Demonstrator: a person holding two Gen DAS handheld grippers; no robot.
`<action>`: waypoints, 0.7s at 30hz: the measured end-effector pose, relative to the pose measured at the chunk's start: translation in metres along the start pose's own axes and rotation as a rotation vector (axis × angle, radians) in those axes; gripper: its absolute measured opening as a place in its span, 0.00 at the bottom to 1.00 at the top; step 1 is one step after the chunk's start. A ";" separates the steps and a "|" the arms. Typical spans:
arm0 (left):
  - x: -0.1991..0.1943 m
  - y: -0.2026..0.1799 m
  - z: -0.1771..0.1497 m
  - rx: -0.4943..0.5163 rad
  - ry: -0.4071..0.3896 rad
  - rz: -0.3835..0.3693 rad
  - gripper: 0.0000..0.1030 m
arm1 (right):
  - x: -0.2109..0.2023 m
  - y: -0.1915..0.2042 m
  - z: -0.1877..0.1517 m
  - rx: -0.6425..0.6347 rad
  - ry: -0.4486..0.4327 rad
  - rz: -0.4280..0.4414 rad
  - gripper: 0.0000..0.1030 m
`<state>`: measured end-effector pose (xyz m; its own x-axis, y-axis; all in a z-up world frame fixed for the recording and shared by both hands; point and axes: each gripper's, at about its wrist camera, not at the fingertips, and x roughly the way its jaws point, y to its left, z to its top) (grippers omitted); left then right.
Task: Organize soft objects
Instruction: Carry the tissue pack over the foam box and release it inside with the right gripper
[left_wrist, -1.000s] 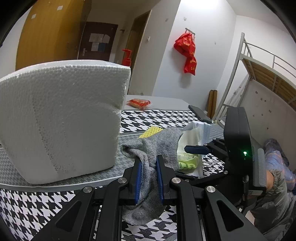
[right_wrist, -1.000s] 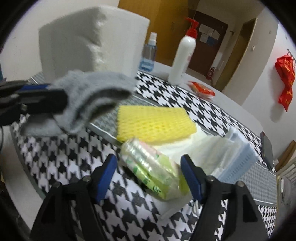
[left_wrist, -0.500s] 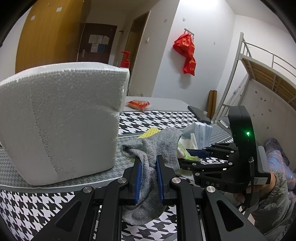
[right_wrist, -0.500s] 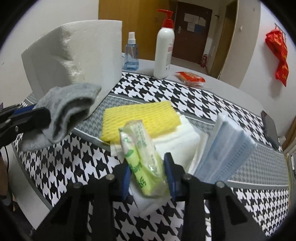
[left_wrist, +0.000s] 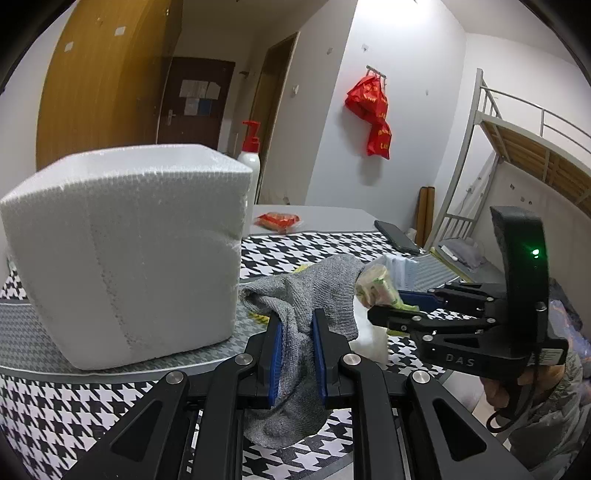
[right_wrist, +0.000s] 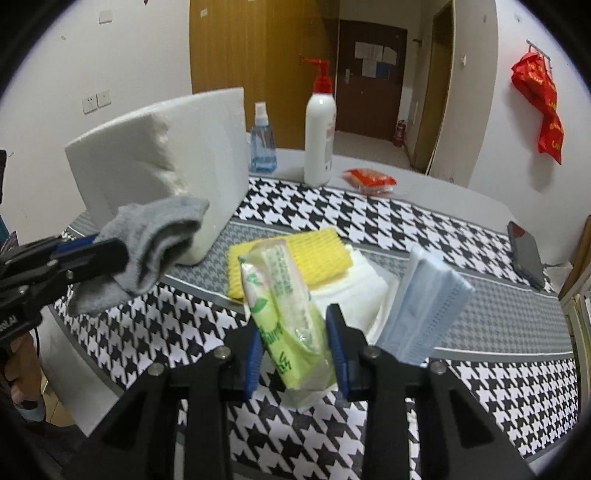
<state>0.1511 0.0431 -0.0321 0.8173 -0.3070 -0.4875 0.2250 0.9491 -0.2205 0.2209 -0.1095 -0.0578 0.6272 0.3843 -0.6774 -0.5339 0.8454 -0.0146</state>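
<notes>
At lower centre of the right wrist view, the right gripper (right_wrist: 297, 356) has just closed on the tissue pack (right_wrist: 286, 314), now lifted. Left gripper (left_wrist: 297, 354) clamps the sock (left_wrist: 306, 295). Recommend carrying both level to the foam box (left_wrist: 122, 251), grips firm.

Raised letters "DAS" on side of black right gripper (left_wrist: 391, 310) body, seen from left wrist. Partial letters, maybe "LAI" (cut by frame edge), on left gripper (right_wrist: 92, 247) body. Green print on tissue pack (right_wrist: 288, 314) too blurred to read. Red print on white pump bottle (right_wrist: 319, 136), gold marks on red bag (right_wrist: 546, 107): illegible.
</notes>
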 end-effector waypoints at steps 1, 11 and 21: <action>-0.002 -0.001 0.000 0.005 -0.005 0.002 0.15 | -0.005 0.002 0.000 -0.002 -0.012 0.000 0.36; -0.023 -0.014 0.008 0.049 -0.050 0.023 0.15 | -0.036 0.009 0.003 0.005 -0.080 -0.011 0.36; -0.049 -0.019 0.026 0.075 -0.102 0.060 0.15 | -0.070 0.015 0.015 0.012 -0.182 -0.008 0.36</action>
<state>0.1208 0.0421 0.0183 0.8792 -0.2441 -0.4092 0.2095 0.9694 -0.1280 0.1777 -0.1181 0.0007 0.7245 0.4373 -0.5328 -0.5221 0.8528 -0.0101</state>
